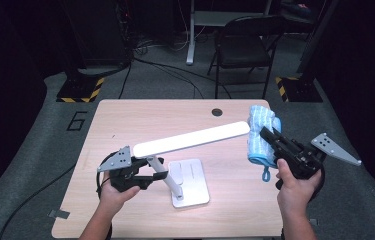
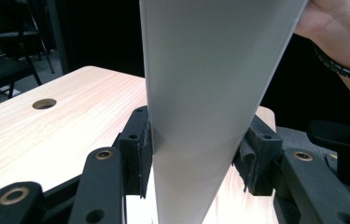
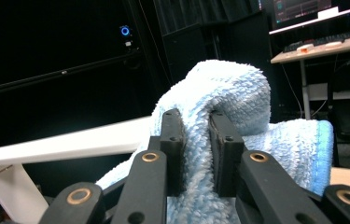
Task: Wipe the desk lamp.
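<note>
**Cloth Meets Lamp at the Table**

The left gripper (image 1: 147, 172) clamps the white desk lamp (image 1: 190, 137) near its hinge, base on the wooden table (image 1: 125, 120). The right gripper (image 1: 267, 135) pinches a blue cloth (image 1: 261, 132) against the lamp head's far end.

Lamp bar (image 1: 191, 138) across mid-table — far side free

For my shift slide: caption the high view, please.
Left tongs steady the white desk lamp while right tongs press a blue cloth to its tip.
</note>
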Motion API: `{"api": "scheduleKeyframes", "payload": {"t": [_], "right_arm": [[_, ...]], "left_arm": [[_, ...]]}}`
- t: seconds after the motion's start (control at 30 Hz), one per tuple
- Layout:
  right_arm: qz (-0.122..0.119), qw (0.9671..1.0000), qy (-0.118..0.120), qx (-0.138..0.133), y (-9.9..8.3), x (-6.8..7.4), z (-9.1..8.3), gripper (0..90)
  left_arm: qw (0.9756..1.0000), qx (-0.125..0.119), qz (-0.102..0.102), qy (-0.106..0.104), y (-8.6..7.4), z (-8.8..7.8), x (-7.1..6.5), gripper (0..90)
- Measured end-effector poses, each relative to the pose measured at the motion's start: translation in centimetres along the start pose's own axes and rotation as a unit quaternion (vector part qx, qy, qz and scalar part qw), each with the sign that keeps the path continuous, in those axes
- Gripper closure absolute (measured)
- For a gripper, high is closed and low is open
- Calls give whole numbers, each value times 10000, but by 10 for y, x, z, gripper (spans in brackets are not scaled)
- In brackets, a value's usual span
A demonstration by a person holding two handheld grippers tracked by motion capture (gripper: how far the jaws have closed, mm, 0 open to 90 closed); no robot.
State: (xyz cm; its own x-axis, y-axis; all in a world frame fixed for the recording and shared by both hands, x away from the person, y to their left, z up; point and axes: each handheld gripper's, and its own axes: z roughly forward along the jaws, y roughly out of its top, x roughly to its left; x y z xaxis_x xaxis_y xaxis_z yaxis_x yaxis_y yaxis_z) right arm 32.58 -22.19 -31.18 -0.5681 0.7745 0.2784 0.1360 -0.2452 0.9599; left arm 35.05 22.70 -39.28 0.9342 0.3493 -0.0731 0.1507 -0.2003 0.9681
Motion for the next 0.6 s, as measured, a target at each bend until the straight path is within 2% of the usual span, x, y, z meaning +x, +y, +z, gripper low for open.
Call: {"api": "scheduleKeyframes", "payload": {"t": [0.2,0.37,0.5,0.6], "right_arm": [[-214,9997,35,-96,15,6,1,776],[-482,9987,65,-159,31,16,7,775],[-584,9981,128,-113,36,20,16,774],[-605,9980,197,8,33,24,25,774]], "left_arm": [[10000,-22,16,-14,0,1,0,524],[10000,-15,-14,-55,0,2,0,522],[10000,-39,-18,-78,0,3,-1,522],[10000,-54,-40,-70,0,5,-2,522]]}}
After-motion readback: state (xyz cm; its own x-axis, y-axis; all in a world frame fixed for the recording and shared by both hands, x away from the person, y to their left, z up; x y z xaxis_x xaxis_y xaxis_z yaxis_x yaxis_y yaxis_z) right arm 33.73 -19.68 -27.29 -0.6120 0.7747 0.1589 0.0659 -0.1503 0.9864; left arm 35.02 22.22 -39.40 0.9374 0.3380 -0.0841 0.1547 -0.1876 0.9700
